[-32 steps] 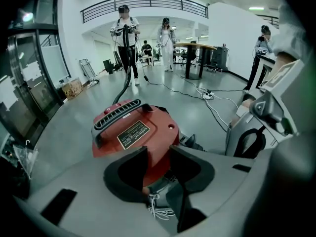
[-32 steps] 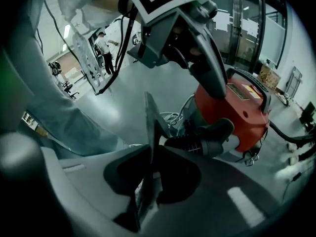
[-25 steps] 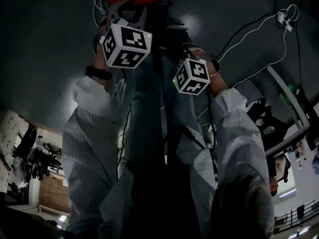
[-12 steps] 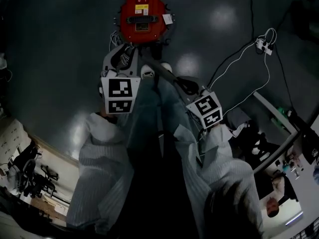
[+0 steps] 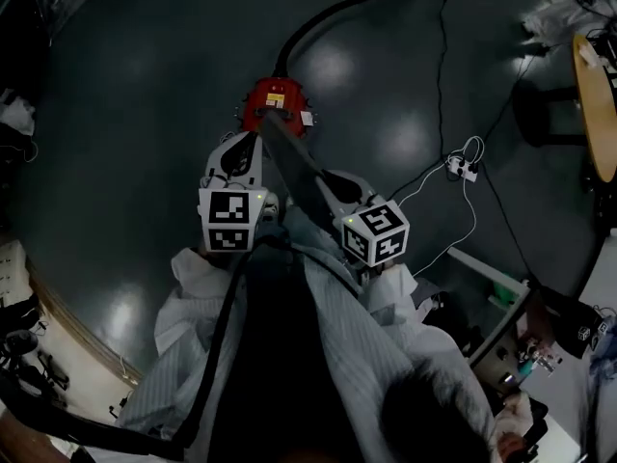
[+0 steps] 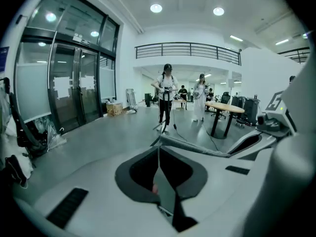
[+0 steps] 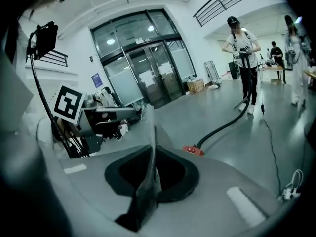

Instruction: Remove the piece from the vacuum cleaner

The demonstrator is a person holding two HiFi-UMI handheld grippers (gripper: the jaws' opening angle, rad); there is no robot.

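Left gripper (image 5: 246, 143), jaws closing on nothing visible, sits just left of the wand (image 5: 289, 157), which runs lengthwise from the red vacuum cleaner (image 5: 273, 107) back under the near-shut right gripper (image 5: 328, 181).

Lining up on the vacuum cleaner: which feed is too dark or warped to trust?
Head view: underexposed; the vacuum cleaner is visible, but its dark wand barely separates from the glare-spotted floor. Left and right gripper views: bright, strongly fisheye-bent, soft up close.
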